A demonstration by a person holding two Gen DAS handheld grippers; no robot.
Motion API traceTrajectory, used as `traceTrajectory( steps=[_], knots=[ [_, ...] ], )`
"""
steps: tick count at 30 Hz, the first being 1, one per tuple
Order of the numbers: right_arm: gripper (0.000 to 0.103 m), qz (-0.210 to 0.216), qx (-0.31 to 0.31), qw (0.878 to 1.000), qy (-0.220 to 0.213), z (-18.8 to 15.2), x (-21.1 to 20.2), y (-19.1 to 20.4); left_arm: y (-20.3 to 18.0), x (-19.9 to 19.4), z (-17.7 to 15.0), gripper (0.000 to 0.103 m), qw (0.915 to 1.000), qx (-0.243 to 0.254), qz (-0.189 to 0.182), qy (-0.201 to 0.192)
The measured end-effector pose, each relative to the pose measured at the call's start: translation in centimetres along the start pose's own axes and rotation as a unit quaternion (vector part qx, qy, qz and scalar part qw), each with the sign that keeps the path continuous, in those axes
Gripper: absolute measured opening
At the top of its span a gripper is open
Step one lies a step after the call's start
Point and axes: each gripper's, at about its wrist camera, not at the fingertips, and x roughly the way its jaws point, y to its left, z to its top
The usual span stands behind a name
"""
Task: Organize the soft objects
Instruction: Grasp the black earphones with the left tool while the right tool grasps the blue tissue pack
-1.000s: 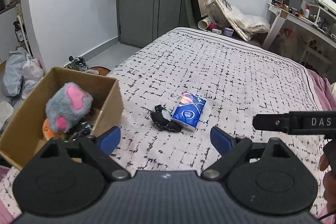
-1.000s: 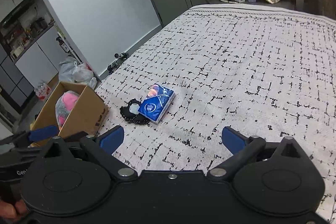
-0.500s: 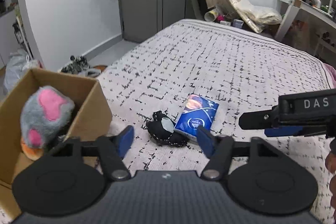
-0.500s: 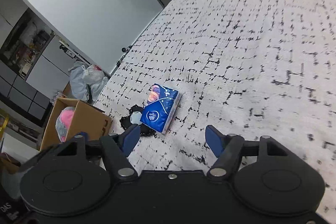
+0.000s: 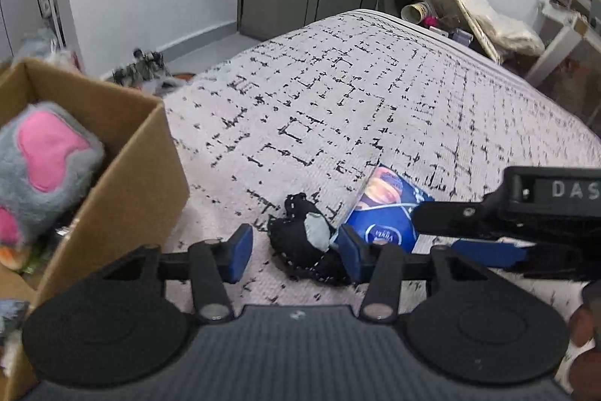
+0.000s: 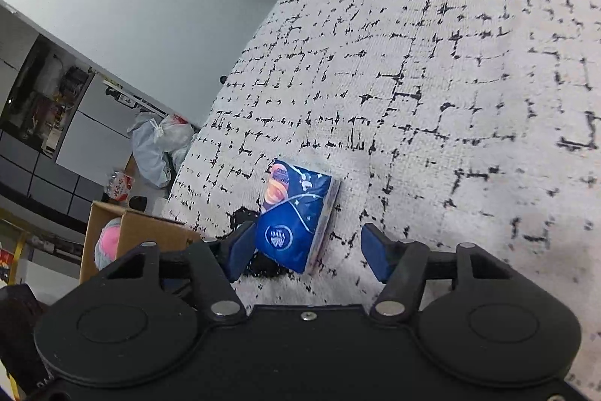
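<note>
Blue tissue pack point(image 6: 296, 226) with white logo and orange picture, lying flat on the bed point(image 6: 450, 100). Small black lace-edged fabric piece point(image 5: 300, 243) with a pale grey patch, crumpled, touching the pack's box-side edge. Grey-and-pink plush paw point(image 5: 41, 160) resting inside the open cardboard box point(image 5: 124, 183), well apart from the pack.

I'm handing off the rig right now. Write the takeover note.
Left gripper: jaws closing around the black pouch on the bed, not yet gripping.
Right gripper: jaws closing around the blue tissue pack, beside the pouch, not yet gripping.
Done: grey-and-pink plush sits in the cardboard box.
Left: grip both items and move them to the box.
</note>
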Motion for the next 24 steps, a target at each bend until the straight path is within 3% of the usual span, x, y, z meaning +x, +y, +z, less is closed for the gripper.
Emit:
traceTrajectory(
  steps=[6, 9, 10, 11, 24],
  knots=[
    [0.059, -0.001, 0.013, 1.000, 0.009, 0.5, 2.1, 0.2, 1.6, 1.4, 0.2, 0.030, 0.9962, -0.078, -0.031, 0.026],
    [0.046, 0.002, 0.014, 1.000, 0.015, 0.5, 2.8, 0.4, 2.1, 1.7, 0.2, 0.024, 0.9936, -0.100, -0.043, 0.031],
    [0.035, -0.005, 0.013, 1.000, 0.017, 0.4, 3.1, 0.4, 2.1, 1.7, 0.3, 0.023, 0.9935, -0.101, -0.044, 0.031],
    [0.032, -0.010, 0.013, 1.000, 0.019, 0.3, 3.2, 0.5, 2.1, 1.7, 0.2, 0.022, 0.9932, -0.102, -0.046, 0.031],
    [0.024, -0.016, 0.006, 1.000, -0.022, -0.3, -1.3, 1.1, 2.3, -2.7, 0.0, 0.019, 0.9957, -0.063, -0.066, 0.013]
  ],
)
